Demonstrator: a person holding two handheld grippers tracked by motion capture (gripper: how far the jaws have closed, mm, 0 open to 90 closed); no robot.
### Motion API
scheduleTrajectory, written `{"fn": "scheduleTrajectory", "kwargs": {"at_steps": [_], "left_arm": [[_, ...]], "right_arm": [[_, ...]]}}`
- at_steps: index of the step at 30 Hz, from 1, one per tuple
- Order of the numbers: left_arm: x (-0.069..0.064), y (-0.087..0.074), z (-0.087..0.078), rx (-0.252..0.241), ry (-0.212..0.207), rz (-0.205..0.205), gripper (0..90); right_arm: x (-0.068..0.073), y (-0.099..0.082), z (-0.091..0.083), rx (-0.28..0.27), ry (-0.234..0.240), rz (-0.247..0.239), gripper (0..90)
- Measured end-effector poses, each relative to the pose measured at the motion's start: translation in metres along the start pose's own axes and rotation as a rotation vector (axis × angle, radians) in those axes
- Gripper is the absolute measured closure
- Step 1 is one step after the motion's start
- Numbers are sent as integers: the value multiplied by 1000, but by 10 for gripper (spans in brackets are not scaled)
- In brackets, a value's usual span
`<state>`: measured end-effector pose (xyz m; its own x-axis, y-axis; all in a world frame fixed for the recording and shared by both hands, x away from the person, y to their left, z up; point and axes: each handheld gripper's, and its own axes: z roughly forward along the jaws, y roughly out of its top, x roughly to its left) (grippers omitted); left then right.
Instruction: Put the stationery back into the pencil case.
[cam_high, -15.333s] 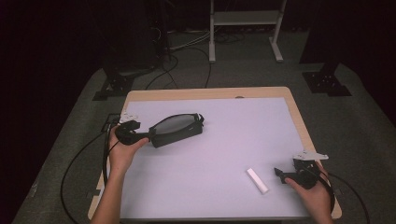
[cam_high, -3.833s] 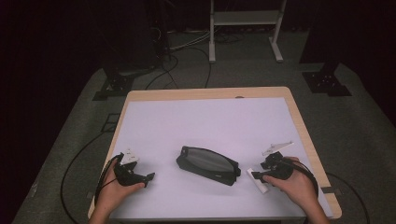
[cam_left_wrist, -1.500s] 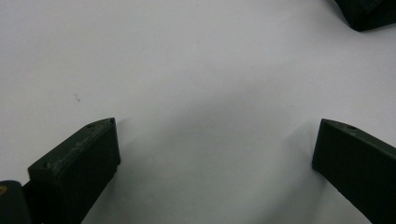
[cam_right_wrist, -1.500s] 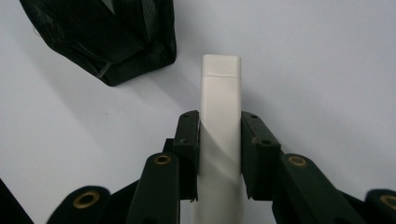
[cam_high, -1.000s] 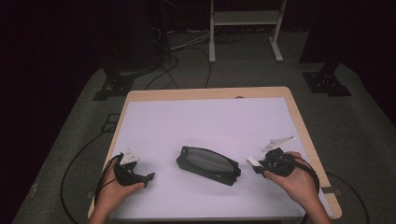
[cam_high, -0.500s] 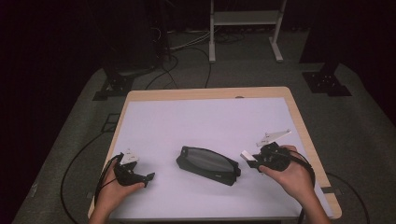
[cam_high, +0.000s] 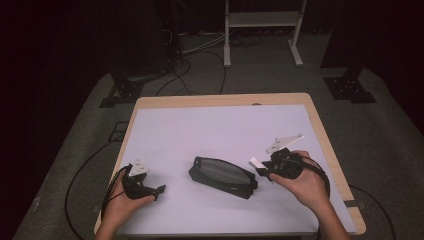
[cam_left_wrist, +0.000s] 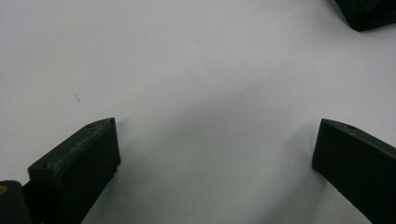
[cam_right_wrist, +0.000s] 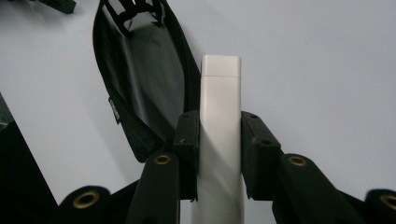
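A white bar (cam_right_wrist: 219, 140) is clamped in the right gripper (cam_high: 270, 167) just right of the open black pouch (cam_high: 222, 177) at lower centre, its small label unreadable, while the left gripper (cam_left_wrist: 215, 154) is spread wide over the bare white table (cam_high: 215, 130).

Right tool (cam_right_wrist: 219, 140) clamps white rectangular bar (cam_right_wrist: 220, 116) between both black jaws; bar runs straight up along tool's axis, squared top end sticking out past jaw tips. Black pouch (cam_right_wrist: 140, 79) lies open on white surface (cam_right_wrist: 317, 65), just beside bar on its left, mouth gaping, dark lining visible, small tag on near edge. Bar's tip sits close by pouch rim. Dark strip beyond surface edge at lower left.
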<state>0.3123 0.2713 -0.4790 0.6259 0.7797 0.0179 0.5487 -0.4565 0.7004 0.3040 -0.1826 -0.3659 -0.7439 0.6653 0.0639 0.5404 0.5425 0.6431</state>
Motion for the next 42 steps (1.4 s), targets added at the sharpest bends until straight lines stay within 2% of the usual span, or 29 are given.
{"fn": "scheduleTrajectory", "kwargs": {"at_steps": [22, 30, 42], "left_arm": [[0, 0, 0, 0, -1, 0, 0], [0, 0, 0, 0, -1, -1, 0], [0, 0, 0, 2, -2, -1, 0]], "right_arm": [[20, 31, 19, -2, 54, -95, 692], [27, 42, 31, 9, 79, -134, 692], [39, 55, 52, 31, 111, -165, 692]]}}
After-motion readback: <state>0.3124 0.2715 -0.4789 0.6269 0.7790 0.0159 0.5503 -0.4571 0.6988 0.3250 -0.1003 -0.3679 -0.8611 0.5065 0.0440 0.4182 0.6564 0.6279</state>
